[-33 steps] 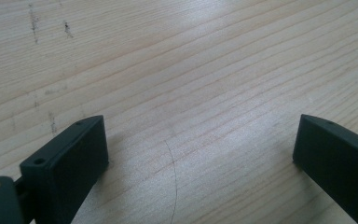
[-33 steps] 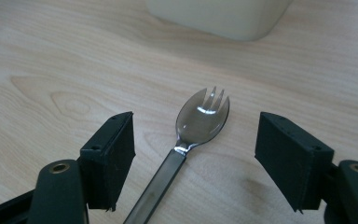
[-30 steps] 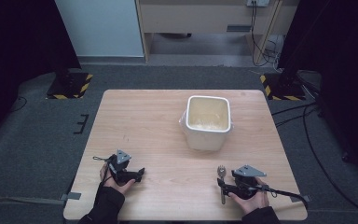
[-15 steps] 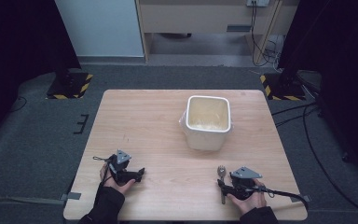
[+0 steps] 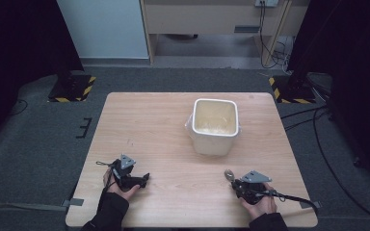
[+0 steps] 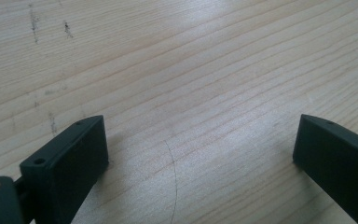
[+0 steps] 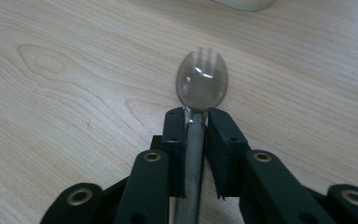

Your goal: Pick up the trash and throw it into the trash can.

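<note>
We see a light wood table (image 5: pixel 164 125) from the high view, w/ a white square-ish tub (image 5: pixel 214 126) standing upright right of centre, toward the far half; its inside looks pale yellowish, contents too unclear to call. Near the front edge, the left gripper (image 5: pixel 143 180) lies low over the table in the person's left hand (image 5: pixel 117 185), grey three-cornered plate on top, tips pointing to the table's right. In the left gripper view its jaws stand wide apart, released, nothing btwn them but bare wood grain w/ a thin curved hair-like line and a few faint scuffs. On the other side, the right gripper (image 5: pixel 234 182) sits in the right hand (image 5: pixel 258 202), also near the front edge, well apart from the left one, cable trailing off to the right. It's clenched on a spoon (image 7: pixel 200 91): in the right gripper view the jaws press both sides of the handle just below the bowl, handle running back btwn the jaws, bowl sticking out past the tips over the wood. Bowl looks metallic, slightly blurred. In the high view the spoon's bowl shows as a small pale oval just front of the tub, apart from it. We can't tell if the bowl touches the table.
</note>
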Motion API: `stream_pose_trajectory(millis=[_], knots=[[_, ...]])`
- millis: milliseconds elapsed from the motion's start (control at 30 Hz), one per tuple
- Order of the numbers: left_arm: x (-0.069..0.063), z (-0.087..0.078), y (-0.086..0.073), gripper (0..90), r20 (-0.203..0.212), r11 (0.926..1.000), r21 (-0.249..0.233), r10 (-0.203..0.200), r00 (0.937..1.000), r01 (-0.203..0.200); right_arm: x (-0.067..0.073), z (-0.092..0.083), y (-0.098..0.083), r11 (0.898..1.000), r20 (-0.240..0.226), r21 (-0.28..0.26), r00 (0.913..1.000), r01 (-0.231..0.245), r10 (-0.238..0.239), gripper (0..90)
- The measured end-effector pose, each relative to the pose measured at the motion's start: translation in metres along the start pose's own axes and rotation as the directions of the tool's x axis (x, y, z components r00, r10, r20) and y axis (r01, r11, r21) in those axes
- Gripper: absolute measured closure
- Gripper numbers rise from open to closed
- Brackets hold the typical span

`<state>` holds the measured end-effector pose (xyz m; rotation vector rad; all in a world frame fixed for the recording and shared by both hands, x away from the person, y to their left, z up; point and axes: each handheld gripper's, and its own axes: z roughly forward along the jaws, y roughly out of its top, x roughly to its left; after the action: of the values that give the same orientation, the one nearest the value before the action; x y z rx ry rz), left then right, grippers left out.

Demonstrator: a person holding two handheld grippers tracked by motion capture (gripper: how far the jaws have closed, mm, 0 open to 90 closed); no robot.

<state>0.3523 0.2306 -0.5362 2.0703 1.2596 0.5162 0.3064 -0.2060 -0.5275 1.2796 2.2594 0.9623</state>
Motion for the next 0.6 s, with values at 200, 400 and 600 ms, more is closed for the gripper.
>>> stream_pose_trajectory(millis=[200, 400, 600], knots=[[0.000, 0.000, 0.000, 2.1, 0.000, 1.0000, 0.000, 0.000, 1.0000, 0.000, -0.002, -0.001, 0.001, 1.000, -0.010, 0.009, 0.9999, -0.006, 0.007, 79.7], [0.000, 0.000, 0.000, 2.1, 0.000, 1.0000, 0.000, 0.000, 1.0000, 0.000, -0.007, -0.008, 0.006, 0.999, -0.011, -0.049, 0.9998, -0.015, 0.015, 79.7], [0.000, 0.000, 0.000, 2.1, 0.000, 1.0000, 0.000, 0.000, 1.0000, 0.000, -0.011, -0.016, 0.010, 0.992, 0.006, -0.126, 0.9997, -0.021, 0.022, 79.7]])
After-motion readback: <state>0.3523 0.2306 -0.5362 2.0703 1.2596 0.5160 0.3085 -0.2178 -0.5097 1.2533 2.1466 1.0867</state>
